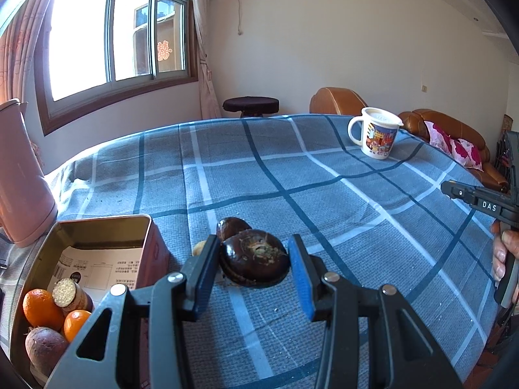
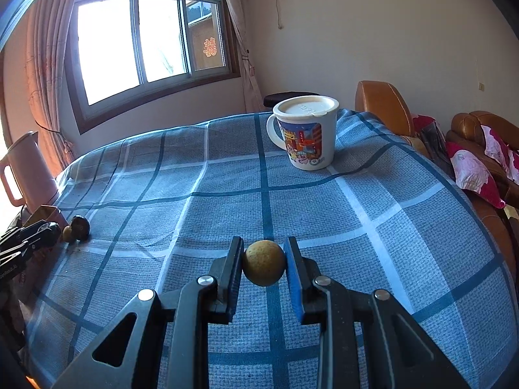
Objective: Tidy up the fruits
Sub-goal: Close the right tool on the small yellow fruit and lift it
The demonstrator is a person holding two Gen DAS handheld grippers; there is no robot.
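Small tan fruit [image 2: 264,266], perhaps a longan, between right tool [image 2: 264,267] pads.

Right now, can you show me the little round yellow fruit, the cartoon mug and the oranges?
Little round yellow-brown fruit [image 2: 264,262]: right wrist view, middle of its skin.
White cartoon-printed mug with lid [image 2: 306,149]: right wrist view, printed side.
Orange citrus fruit in the metal tin [image 1: 40,308]: left wrist view, its peel.

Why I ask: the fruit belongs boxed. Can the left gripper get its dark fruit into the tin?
Probably yes: the left gripper grips the dark fruit just beside the open tin, with nothing between.
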